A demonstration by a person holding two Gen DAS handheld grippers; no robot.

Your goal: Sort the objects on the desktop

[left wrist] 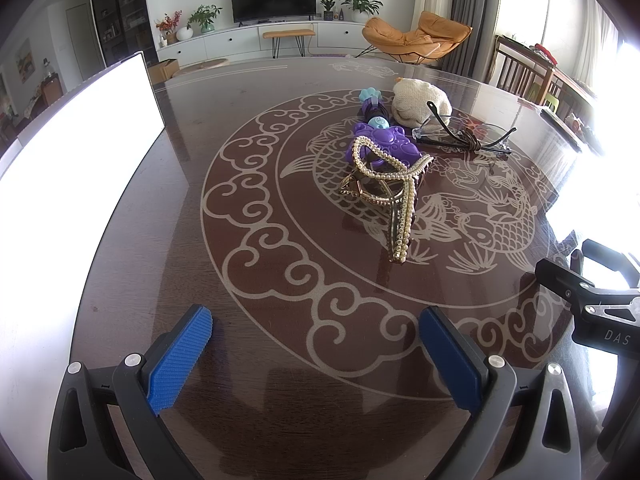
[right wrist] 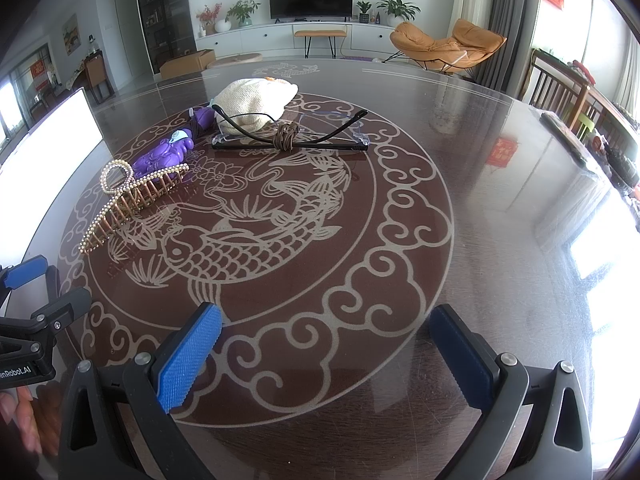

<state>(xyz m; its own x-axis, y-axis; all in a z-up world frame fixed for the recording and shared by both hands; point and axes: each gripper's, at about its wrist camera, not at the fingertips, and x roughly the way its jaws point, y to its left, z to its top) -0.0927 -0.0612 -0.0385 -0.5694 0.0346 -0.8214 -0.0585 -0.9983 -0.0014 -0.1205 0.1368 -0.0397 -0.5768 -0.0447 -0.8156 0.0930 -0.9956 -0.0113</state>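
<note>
A small heap of objects lies near the middle of a dark, glossy round table (right wrist: 480, 208) patterned with pale fish and cloud scrolls. Nearest the grippers is a large hair clip (left wrist: 394, 196), gold-toned metal with curved teeth and rows of small pearl-like beads along its looped top; it leans against a purple plastic toy (left wrist: 384, 144) with lumpy, rounded moulding and a light blue part at its far end. Behind them sits a cream knitted pouch (right wrist: 256, 104), soft and slumped, with a coarse weave. In front of the pouch lie clear-lensed glasses (right wrist: 292, 138) with thin black arms turned upward, and a small coil of brown cord (right wrist: 287, 136) rests on the frame. A bright white flat board (left wrist: 76, 148) stands at the table's left edge. The left gripper (left wrist: 316, 354) hovers over the near part of the table with its ribbed blue pads wide apart, holding nothing. The right gripper (right wrist: 326, 354) is likewise spread wide and empty, above the scroll border, well short of the heap.
</note>
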